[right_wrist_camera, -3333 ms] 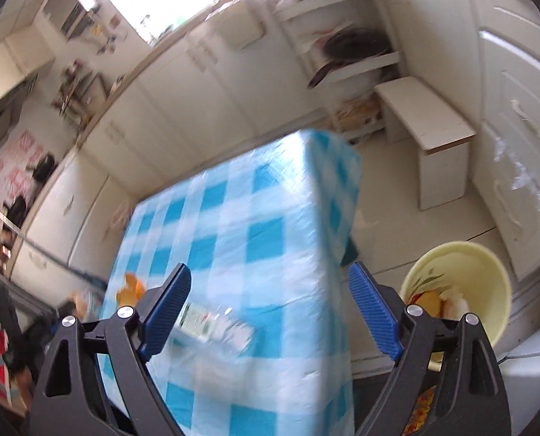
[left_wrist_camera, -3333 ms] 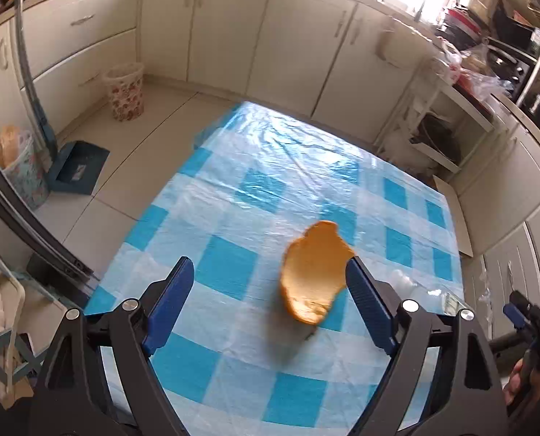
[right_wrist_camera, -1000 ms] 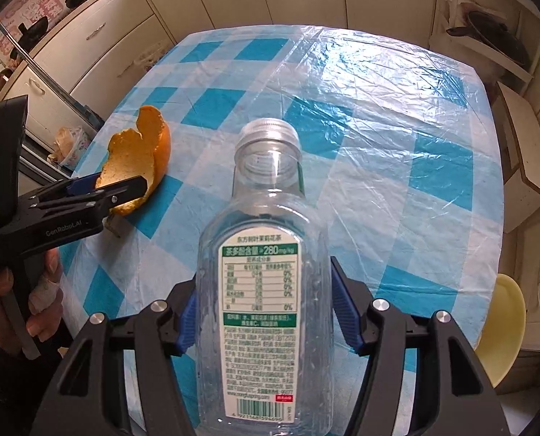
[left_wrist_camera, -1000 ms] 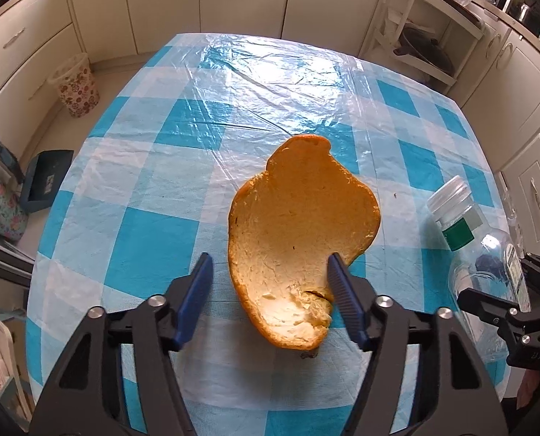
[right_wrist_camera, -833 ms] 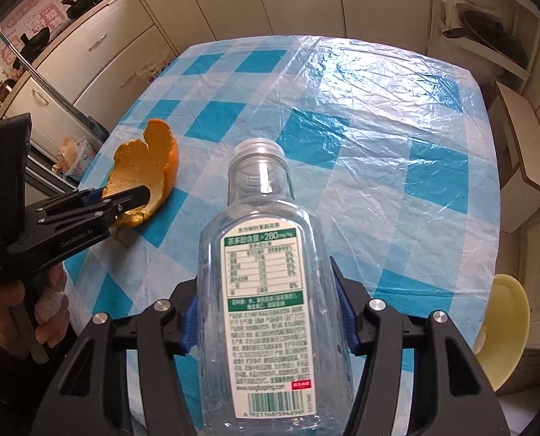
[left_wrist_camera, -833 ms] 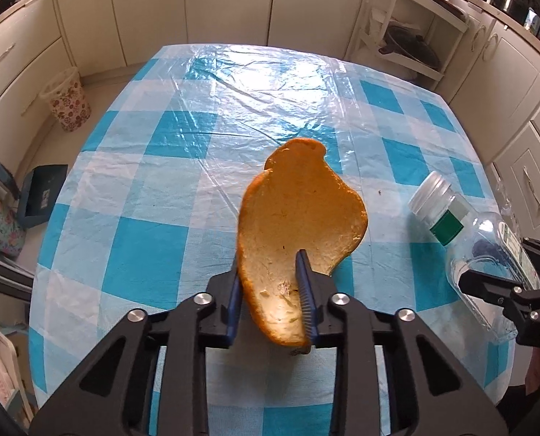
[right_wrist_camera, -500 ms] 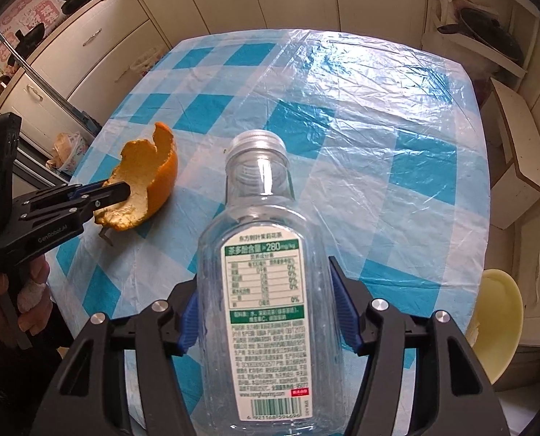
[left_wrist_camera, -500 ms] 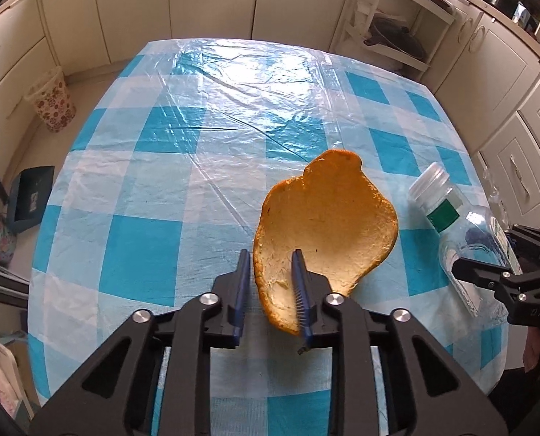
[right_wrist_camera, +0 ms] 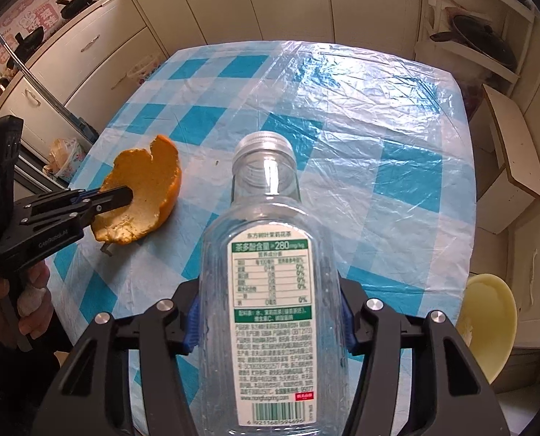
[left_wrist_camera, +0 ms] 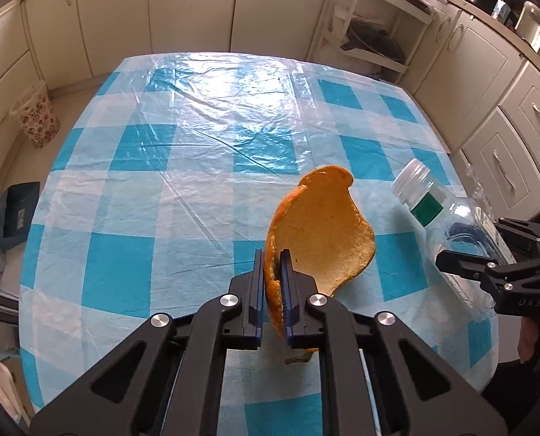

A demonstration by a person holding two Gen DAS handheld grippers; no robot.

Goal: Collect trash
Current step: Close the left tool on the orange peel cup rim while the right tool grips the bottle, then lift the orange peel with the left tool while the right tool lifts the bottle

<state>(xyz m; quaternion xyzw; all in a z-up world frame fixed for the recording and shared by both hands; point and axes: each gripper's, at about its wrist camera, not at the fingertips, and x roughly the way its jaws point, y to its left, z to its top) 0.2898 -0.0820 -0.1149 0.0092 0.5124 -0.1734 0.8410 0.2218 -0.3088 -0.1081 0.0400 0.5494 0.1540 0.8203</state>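
A large curved orange peel (left_wrist_camera: 324, 232) is pinched at its near edge by my left gripper (left_wrist_camera: 271, 258), whose jaws are closing tight on it just over the blue-checked table (left_wrist_camera: 161, 181). From the right wrist view the peel (right_wrist_camera: 142, 196) sits at the left, in the left gripper (right_wrist_camera: 124, 194), with a hand behind it. A clear empty bottle (right_wrist_camera: 270, 254) with a green-and-white label and a silver cap lies along my right gripper (right_wrist_camera: 270, 321), whose jaws are closing with blue pads against its sides. In the left wrist view the bottle (left_wrist_camera: 462, 225) and the right gripper (left_wrist_camera: 473, 243) are at the right.
A yellow bin (right_wrist_camera: 487, 312) stands on the floor off the table's right edge. A floral basket (left_wrist_camera: 35, 116) and a dark dustpan (left_wrist_camera: 15, 210) are on the floor to the left. Cream cabinets and a shelf rack with pans ring the table.
My left jaws went from wide around the peel to pinched on its edge, and the peel tipped up and shifted right. The right gripper has kept its hold on the bottle.
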